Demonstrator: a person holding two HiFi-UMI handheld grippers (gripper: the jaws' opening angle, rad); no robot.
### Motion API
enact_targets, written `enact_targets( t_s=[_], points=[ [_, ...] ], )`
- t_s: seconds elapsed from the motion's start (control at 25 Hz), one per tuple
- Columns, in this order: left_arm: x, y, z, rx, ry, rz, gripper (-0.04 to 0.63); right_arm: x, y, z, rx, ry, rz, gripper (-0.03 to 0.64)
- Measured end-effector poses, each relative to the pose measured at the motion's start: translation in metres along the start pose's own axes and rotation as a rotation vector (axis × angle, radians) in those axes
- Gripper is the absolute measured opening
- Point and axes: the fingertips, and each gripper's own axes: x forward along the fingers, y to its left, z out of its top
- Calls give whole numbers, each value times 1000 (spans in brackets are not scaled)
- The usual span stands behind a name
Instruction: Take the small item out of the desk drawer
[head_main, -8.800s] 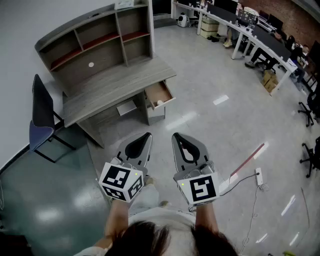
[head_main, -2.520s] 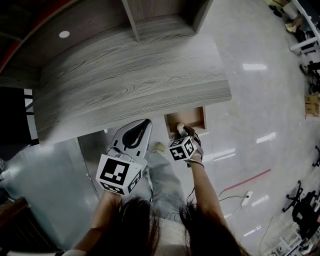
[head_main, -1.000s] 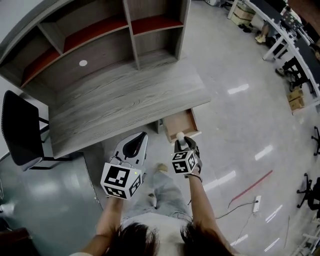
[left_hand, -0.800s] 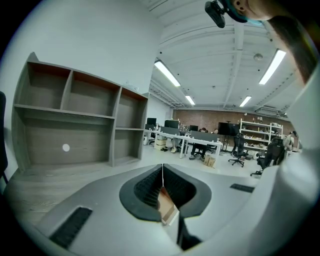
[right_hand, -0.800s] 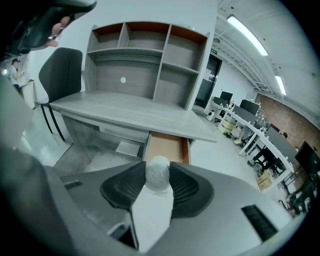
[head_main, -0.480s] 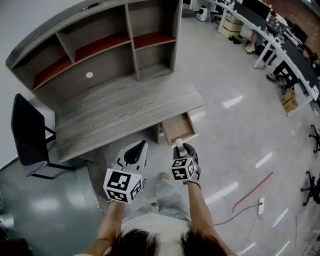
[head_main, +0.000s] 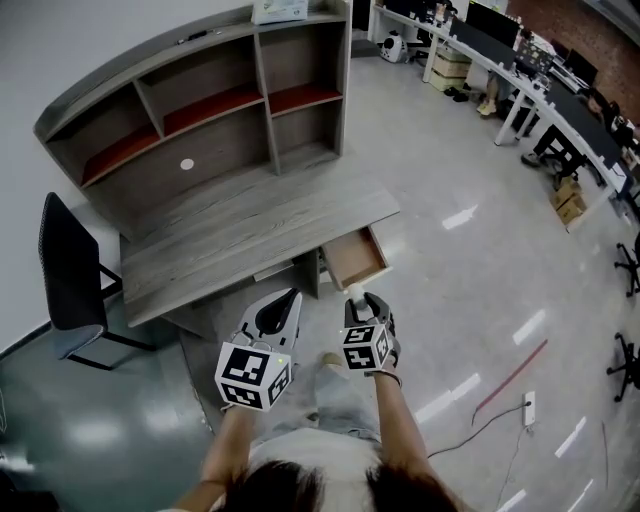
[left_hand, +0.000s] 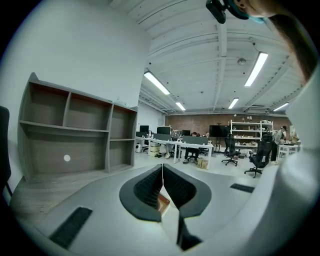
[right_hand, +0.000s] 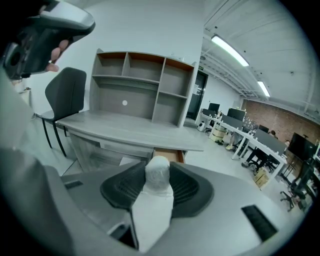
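Note:
In the head view the grey desk (head_main: 250, 235) stands ahead with its wooden drawer (head_main: 355, 258) pulled open at the right end; I see nothing in it. My right gripper (head_main: 359, 297) hangs just in front of the drawer, shut on a small white wrapped item (head_main: 355, 291). The right gripper view shows this item (right_hand: 158, 176) clamped between the dark pads of that gripper (right_hand: 157, 172), with the drawer (right_hand: 169, 155) behind it. My left gripper (head_main: 293, 295) sits beside it at the left, shut and holding nothing; in its own view the left gripper (left_hand: 163, 170) has its pads pressed together.
A shelf hutch (head_main: 200, 100) stands on the desk's back. A black chair (head_main: 72, 275) is at the desk's left end. White office desks (head_main: 520, 80) and chairs line the far right. A power strip (head_main: 529, 408) and cable lie on the glossy floor.
The white item, earlier lying in the open drawer, is now in my right gripper and outside it. Both grippers and the view have drawn back from the desk.

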Motion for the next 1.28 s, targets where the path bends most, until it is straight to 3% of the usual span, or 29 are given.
enact_targets(
  t_s=[1.28],
  points=[
    [-132,-71,4,-12,-81,-44,17,-191,40,41,-23,-245,-111,163]
  ],
)
